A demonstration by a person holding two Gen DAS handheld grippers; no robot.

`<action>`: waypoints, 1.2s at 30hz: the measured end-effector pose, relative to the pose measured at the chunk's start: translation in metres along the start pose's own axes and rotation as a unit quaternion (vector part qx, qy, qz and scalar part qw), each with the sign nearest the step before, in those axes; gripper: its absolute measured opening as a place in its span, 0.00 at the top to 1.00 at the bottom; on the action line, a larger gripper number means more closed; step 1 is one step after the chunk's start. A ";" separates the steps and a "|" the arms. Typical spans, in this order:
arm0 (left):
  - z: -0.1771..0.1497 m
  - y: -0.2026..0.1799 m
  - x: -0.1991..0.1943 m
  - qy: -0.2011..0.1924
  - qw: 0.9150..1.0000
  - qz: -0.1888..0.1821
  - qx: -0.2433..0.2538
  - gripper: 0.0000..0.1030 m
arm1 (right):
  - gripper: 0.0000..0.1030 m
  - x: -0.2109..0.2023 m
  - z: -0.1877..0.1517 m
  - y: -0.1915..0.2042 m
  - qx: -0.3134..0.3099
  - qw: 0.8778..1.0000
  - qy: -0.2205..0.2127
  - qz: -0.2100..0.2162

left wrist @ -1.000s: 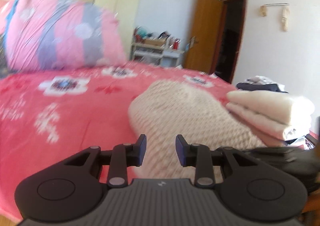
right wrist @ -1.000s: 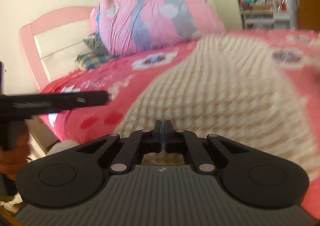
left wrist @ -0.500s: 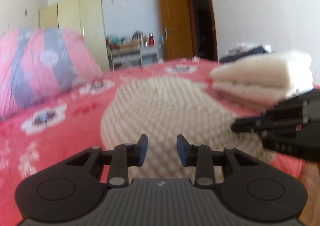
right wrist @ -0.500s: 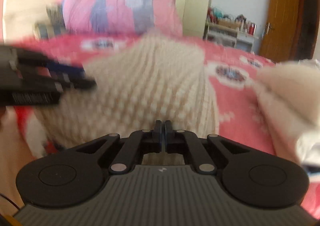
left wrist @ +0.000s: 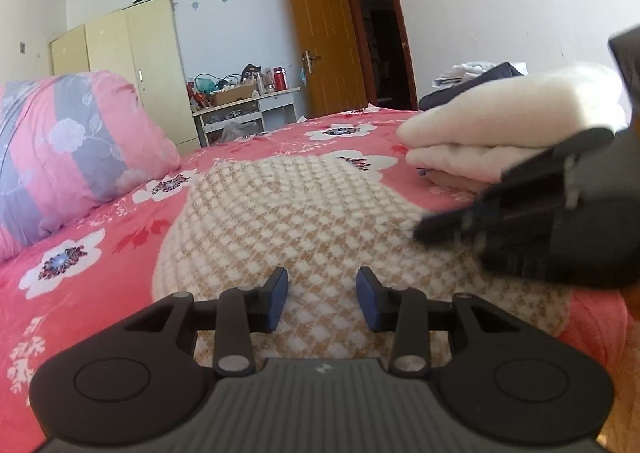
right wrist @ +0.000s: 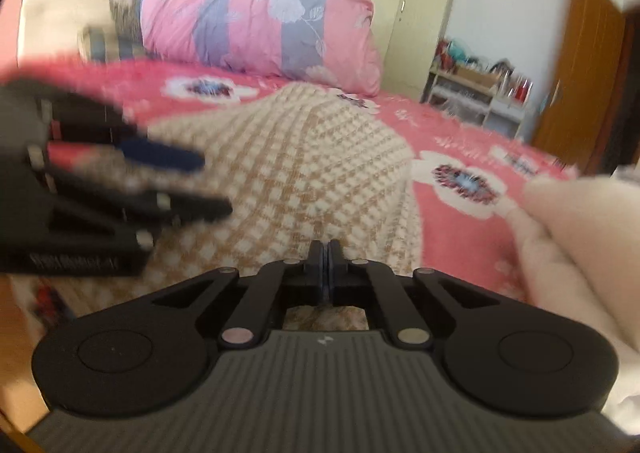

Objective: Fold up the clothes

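Checked knit garment (left wrist: 304, 213): one, flat on red floral bed (left wrist: 100, 253). One folded cream stack (left wrist: 500, 125) beside. One pink quilt (left wrist: 60, 157), wardrobe (left wrist: 132, 65), open door (left wrist: 320, 37). Left gripper (left wrist: 322, 297) jaws apart; right gripper (right wrist: 325, 265) jaws together, empty.

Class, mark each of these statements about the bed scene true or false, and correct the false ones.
1. The left hand-held gripper is open. True.
2. The right hand-held gripper is wide open. False: its jaws are together.
3. The checked garment hangs on the door. False: it lies on the bedspread.
4. A folded cream stack sits on the bed. True.
5. The door is open. True.
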State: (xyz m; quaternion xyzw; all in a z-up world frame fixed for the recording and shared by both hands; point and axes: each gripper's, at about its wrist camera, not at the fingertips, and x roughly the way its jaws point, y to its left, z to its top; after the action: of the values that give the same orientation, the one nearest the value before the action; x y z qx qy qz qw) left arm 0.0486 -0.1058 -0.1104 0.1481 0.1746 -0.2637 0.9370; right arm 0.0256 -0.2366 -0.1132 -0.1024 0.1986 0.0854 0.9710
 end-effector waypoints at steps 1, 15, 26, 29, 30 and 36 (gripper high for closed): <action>0.000 0.001 0.000 -0.002 1.000 -0.001 -0.004 0.63 | 0.96 -0.002 0.002 0.001 -0.005 1.000 -0.012 0.003; 0.004 -0.007 0.018 -0.001 1.000 -0.027 0.006 0.66 | 1.00 0.017 0.010 -0.005 -0.062 0.998 0.005 -0.010; 0.025 0.009 -0.004 -0.016 0.999 -0.041 0.011 0.61 | 1.00 0.070 -0.010 -0.039 -0.013 1.000 0.028 0.001; 0.026 0.024 -0.003 -0.010 1.000 -0.020 -0.001 0.60 | 1.00 0.071 -0.012 -0.044 -0.003 1.000 0.027 0.007; 0.023 0.029 0.004 0.006 1.000 -0.014 -0.011 0.62 | 1.00 0.071 -0.012 -0.044 -0.004 1.000 0.029 0.008; 0.007 0.027 0.018 0.012 1.000 0.010 0.010 0.53 | 1.00 0.070 0.039 -0.045 -0.024 0.998 0.059 0.012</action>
State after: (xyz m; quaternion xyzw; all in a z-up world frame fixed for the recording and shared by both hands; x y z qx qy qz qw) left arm 0.0797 -0.0947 -0.1063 0.1618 0.1816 -0.2545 0.9360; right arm 0.1130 -0.2622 -0.0991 -0.1276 0.2543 0.0959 0.9539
